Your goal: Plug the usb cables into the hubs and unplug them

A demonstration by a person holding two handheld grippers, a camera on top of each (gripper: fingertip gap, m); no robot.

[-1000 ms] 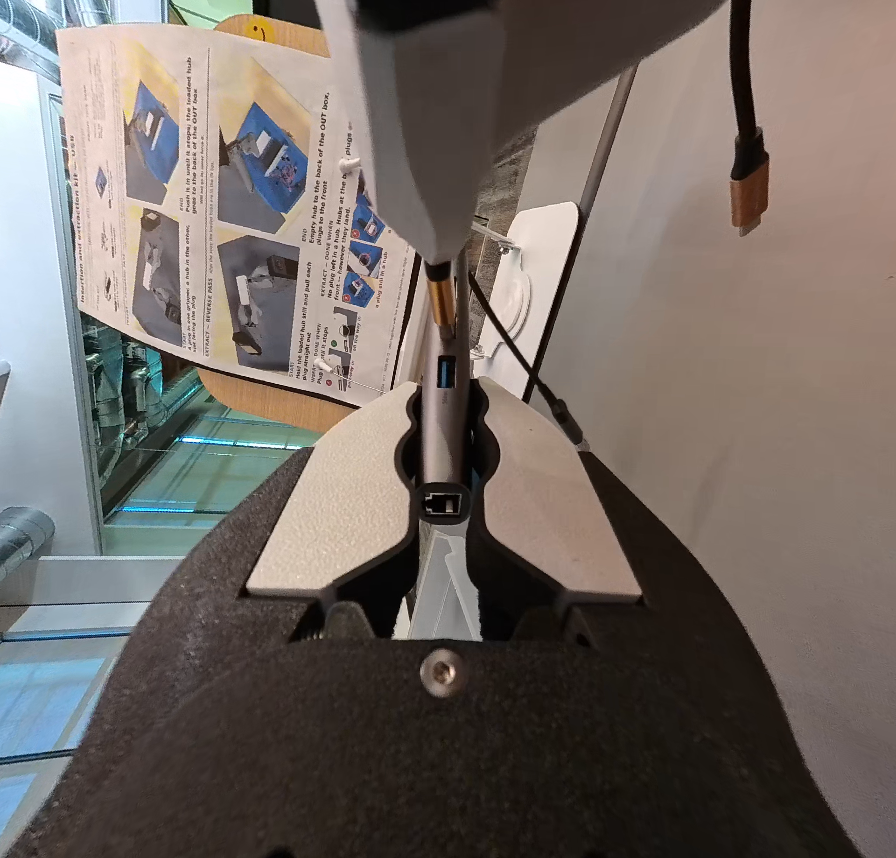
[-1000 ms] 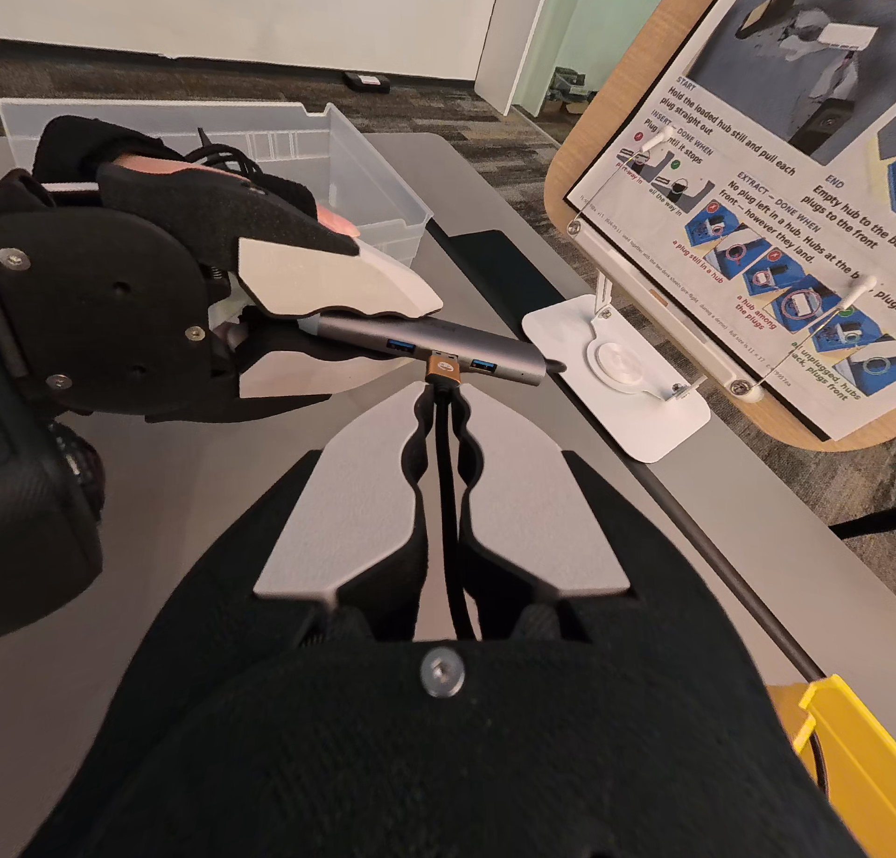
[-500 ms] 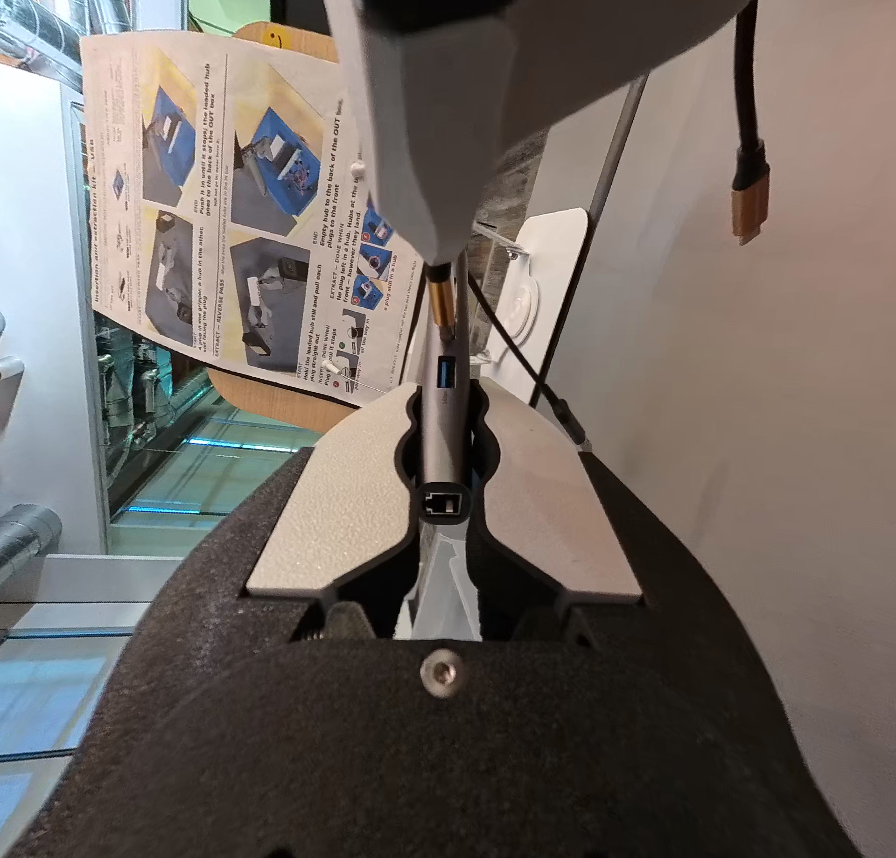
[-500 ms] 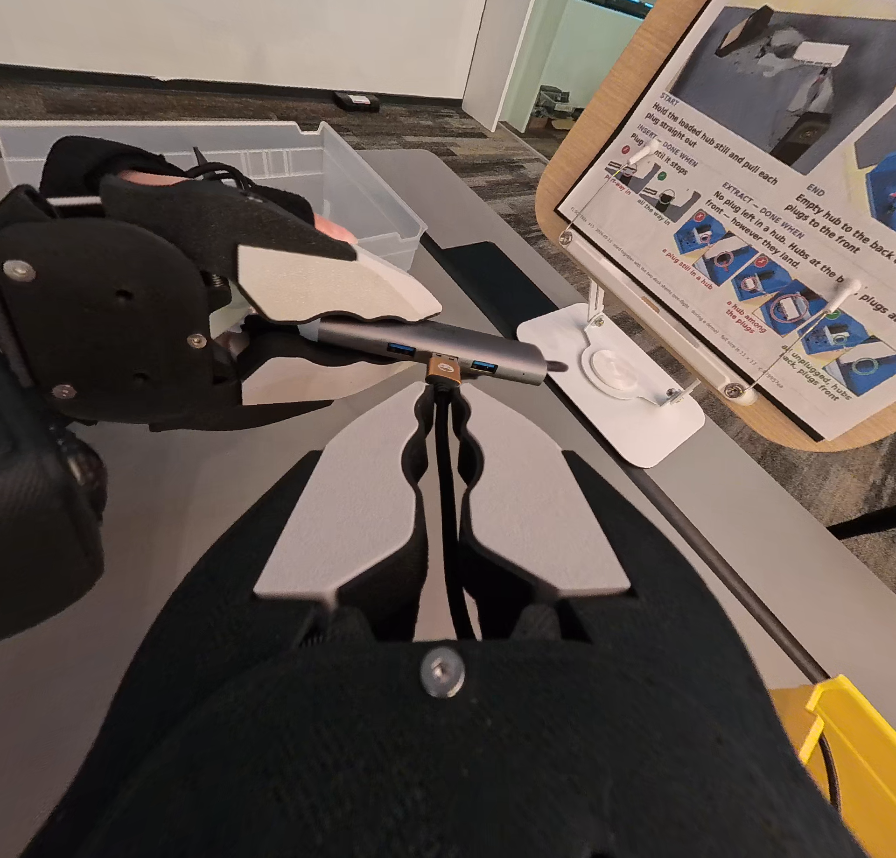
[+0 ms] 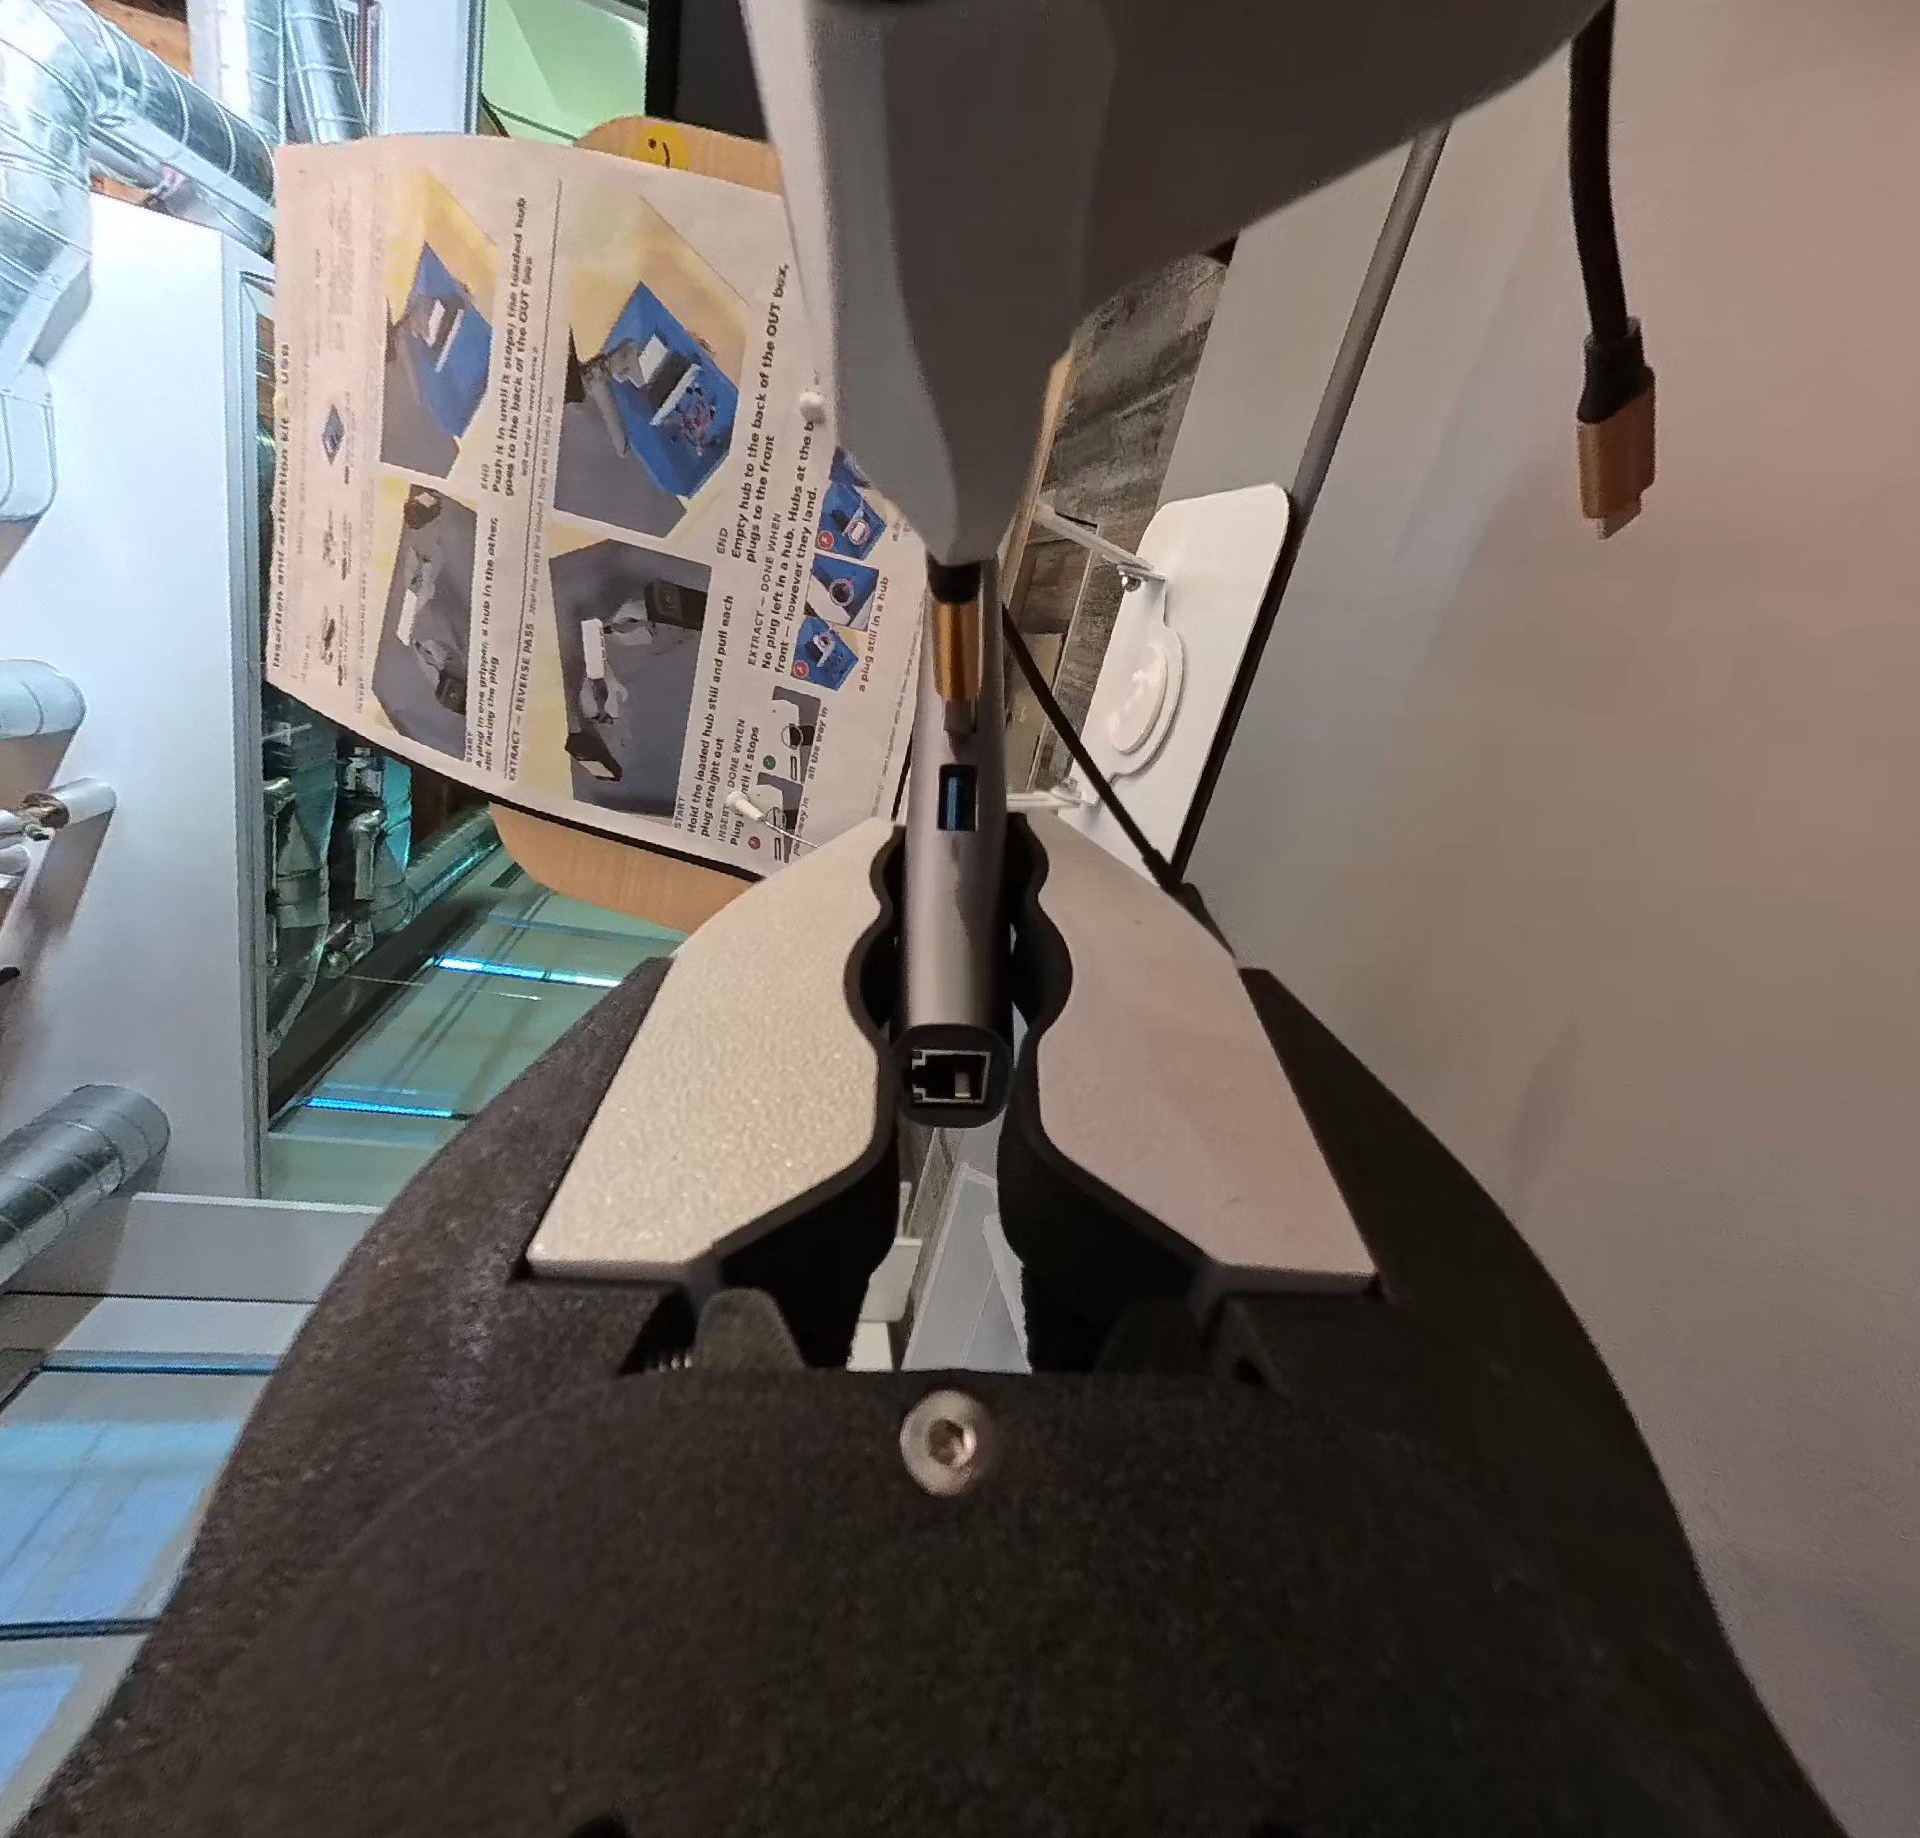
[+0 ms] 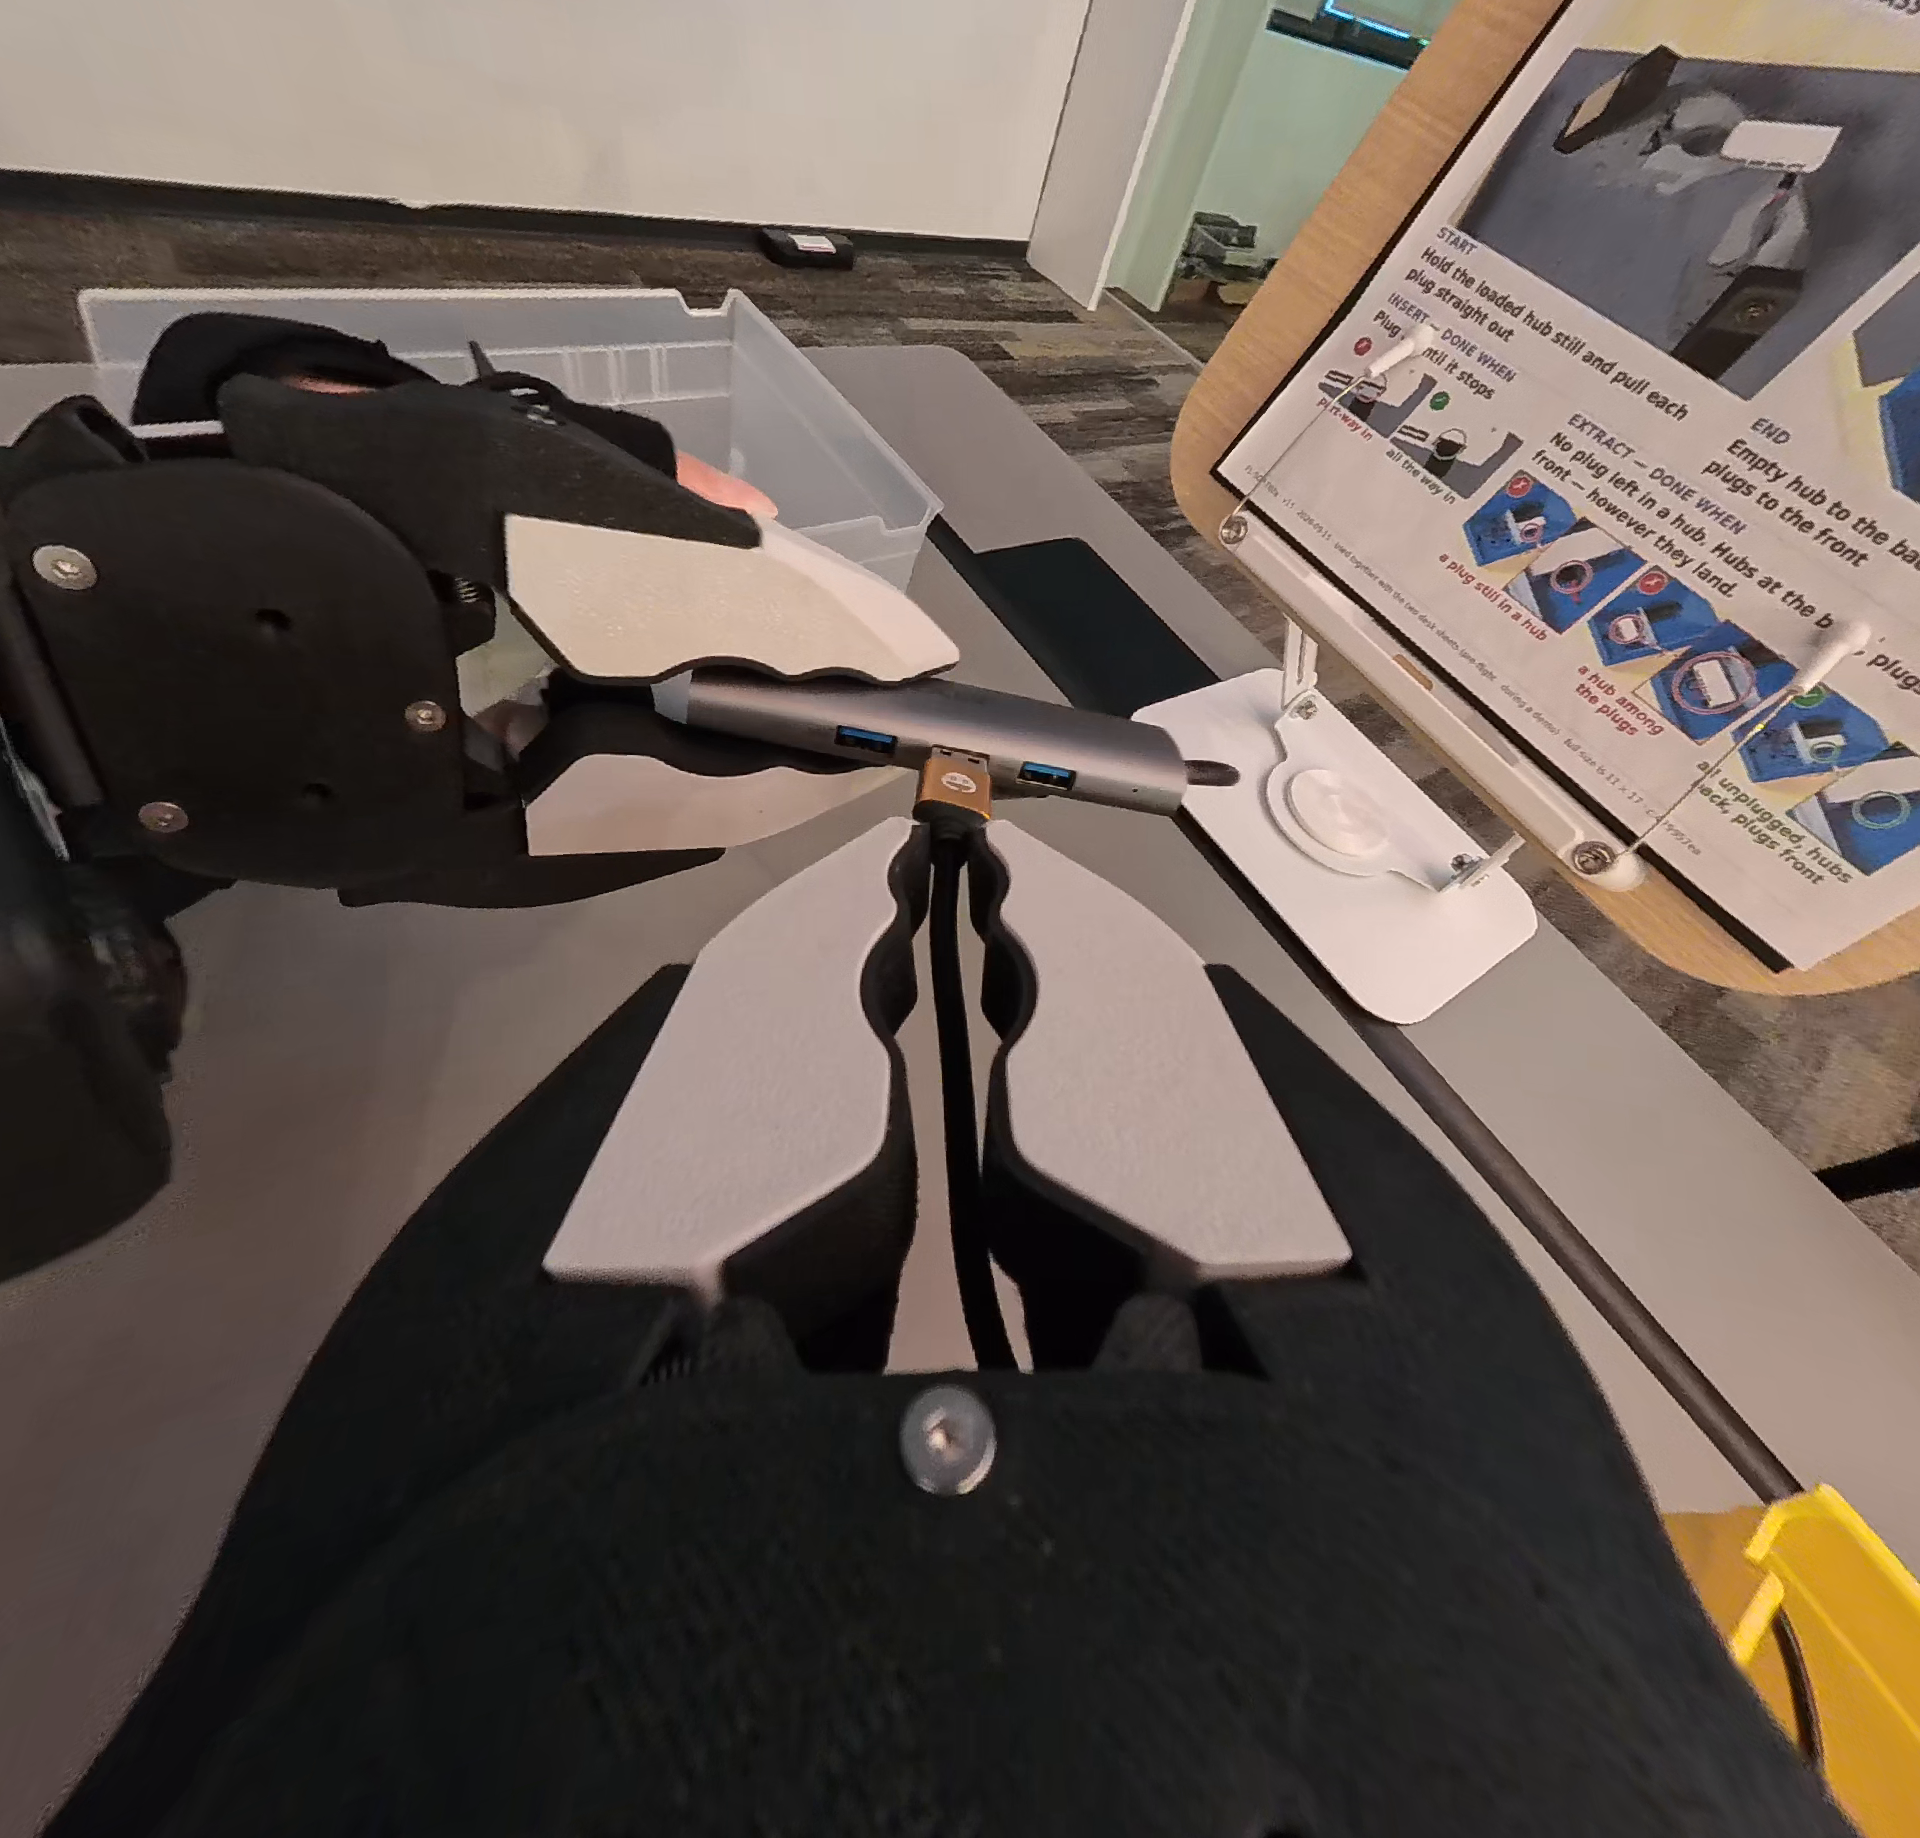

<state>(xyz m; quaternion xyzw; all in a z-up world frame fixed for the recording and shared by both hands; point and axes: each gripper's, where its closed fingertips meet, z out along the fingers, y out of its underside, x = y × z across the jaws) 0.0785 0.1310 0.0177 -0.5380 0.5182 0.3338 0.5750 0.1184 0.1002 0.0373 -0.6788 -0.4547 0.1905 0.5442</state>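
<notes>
My left gripper [image 5: 954, 838] is shut on a slim grey USB hub [image 5: 951, 957], whose network-port end faces the camera. In the right wrist view the hub [image 6: 1091, 739] sticks out of the left gripper [image 6: 914, 708] above the grey table [image 6: 312, 1009]. My right gripper [image 6: 948, 838] is shut on a black cable just behind its gold USB plug [image 6: 951, 789]. The plug sits at the hub's middle port, between two blue ports, with a bit of metal tip showing. In the left wrist view the plug [image 5: 954, 656] shows under a right finger [image 5: 935, 282]. The cable's other gold end [image 5: 1605, 458] hangs free.
A clear plastic bin [image 6: 810, 438] stands behind the left gripper. A wooden board with an instruction sheet [image 6: 1662, 438] leans on a white stand [image 6: 1382, 853] at the right. A yellow bin [image 6: 1829, 1632] is at the lower right corner. A dark pad [image 6: 1070, 604] lies beyond the hub. Tip to tip, the grippers are about 6 centimetres apart.
Both grippers have drifted slightly together, still holding hub and cable. A little more of the plug's metal tip shows at the port than before.
</notes>
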